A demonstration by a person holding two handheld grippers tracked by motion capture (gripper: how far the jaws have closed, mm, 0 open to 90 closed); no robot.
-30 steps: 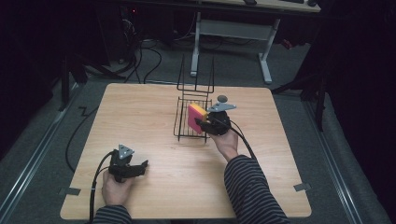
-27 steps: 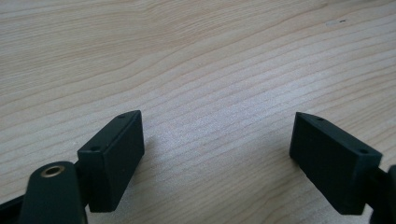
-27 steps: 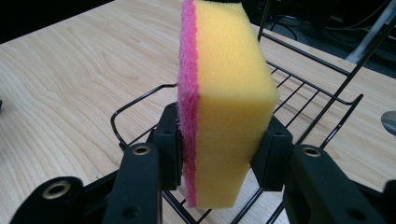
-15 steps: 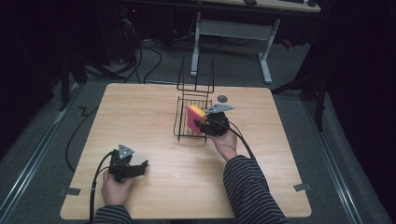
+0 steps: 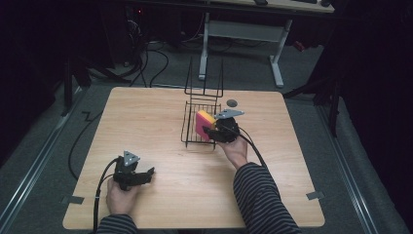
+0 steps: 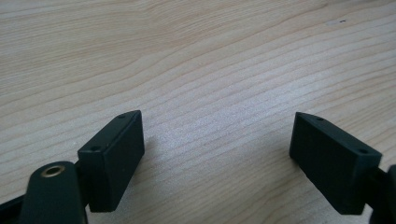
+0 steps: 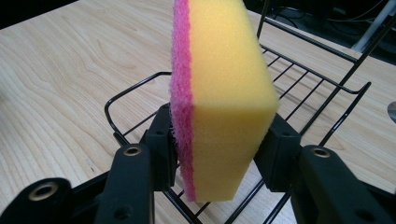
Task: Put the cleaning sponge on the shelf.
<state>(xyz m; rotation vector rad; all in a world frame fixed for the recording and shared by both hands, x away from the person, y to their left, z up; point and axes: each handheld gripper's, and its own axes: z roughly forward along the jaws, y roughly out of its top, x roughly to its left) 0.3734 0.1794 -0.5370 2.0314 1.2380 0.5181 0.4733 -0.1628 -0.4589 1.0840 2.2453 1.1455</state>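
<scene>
A yellow sponge with a pink scouring side (image 7: 224, 93) stands on edge, pinched between the jaws of my right gripper (image 7: 219, 140). In the high view that sponge (image 5: 203, 123) and the right gripper (image 5: 214, 130) hang over the right rim of a black wire rack (image 5: 192, 126) at mid-table. My left gripper (image 5: 146, 173) rests low over the wood near the front left, its jaws wide apart. The left gripper (image 6: 217, 149) frames bare wood grain and holds nothing.
A small dark round object (image 5: 232, 103) lies on the wooden table (image 5: 146, 117) just behind the rack's right side. The rack has a tall wire back (image 5: 204, 78). Cables and a desk frame (image 5: 243, 34) sit on the floor beyond the table's far edge.
The right gripper with the sponge has shifted slightly toward the rack. The left gripper has stayed put.
</scene>
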